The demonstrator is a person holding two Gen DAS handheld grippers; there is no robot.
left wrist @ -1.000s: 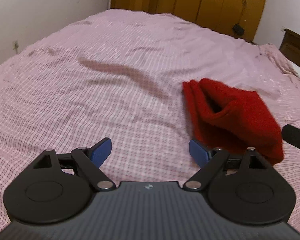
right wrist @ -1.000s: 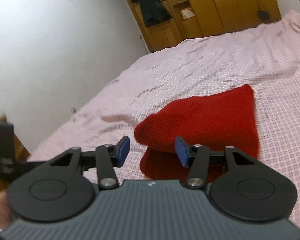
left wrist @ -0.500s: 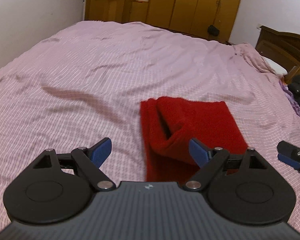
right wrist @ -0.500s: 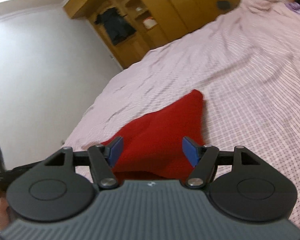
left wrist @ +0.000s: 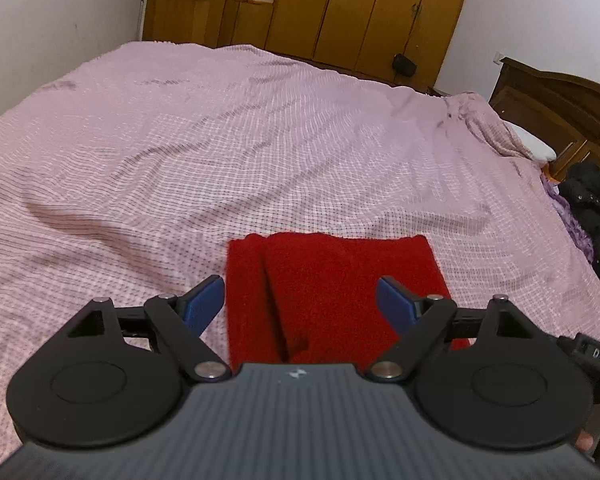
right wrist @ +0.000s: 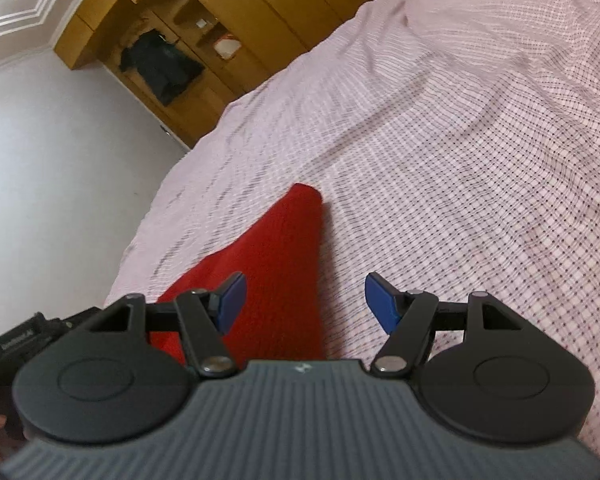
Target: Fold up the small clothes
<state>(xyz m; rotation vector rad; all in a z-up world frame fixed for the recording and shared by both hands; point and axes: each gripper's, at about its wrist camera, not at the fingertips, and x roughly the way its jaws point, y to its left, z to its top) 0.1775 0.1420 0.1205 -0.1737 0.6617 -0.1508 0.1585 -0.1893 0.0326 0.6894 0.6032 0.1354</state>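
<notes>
I am holding my left gripper (left wrist: 300, 304) wide apart over the red knitted garment (left wrist: 340, 280), gripping nothing; the garment is lying folded flat on the pink checked bedspread (left wrist: 220, 140), one layer edge showing along its left side; my right gripper (right wrist: 304, 304) is hanging empty too, its jaws having just been opening, the cloth's right edge under the gap but no pad pressing it; risk as I am judging it: pinching only the top layer would peel the fold open; catching bedspread along with knit would drag and skew the stack.
</notes>
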